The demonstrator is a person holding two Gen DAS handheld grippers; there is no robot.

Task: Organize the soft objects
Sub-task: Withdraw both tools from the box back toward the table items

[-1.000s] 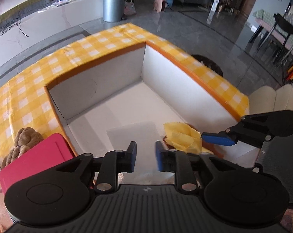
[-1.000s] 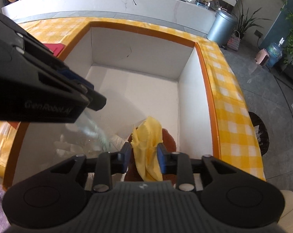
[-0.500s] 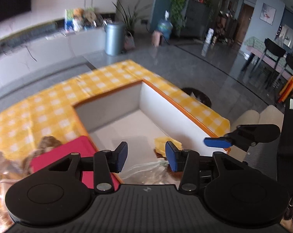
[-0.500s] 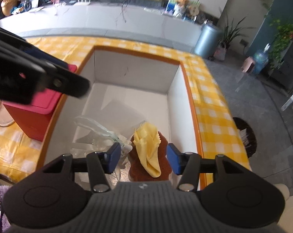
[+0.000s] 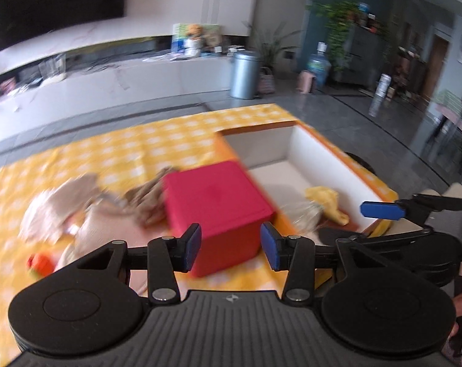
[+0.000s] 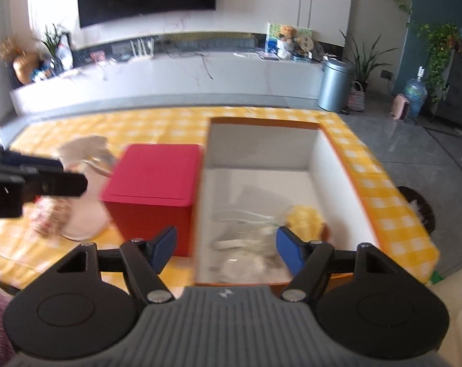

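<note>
Left wrist view: the left gripper (image 5: 230, 246) is sitting low in the frame with jaws spread, holding nothing. Right past them a red box (image 5: 214, 206) is resting on the yellow checked worktop (image 5: 133, 150). Blurry plush toys (image 5: 78, 211) are lying at center left. The yellow cloth (image 5: 325, 200) is lying inside the white bin (image 5: 319, 159) at right.

Right wrist view: the right gripper (image 6: 226, 249) is hovering with jaws spread wide and empty. The cloth (image 6: 304, 218) and a clear plastic bag (image 6: 246, 229) are sitting in the bin (image 6: 331, 171), center right.
</note>
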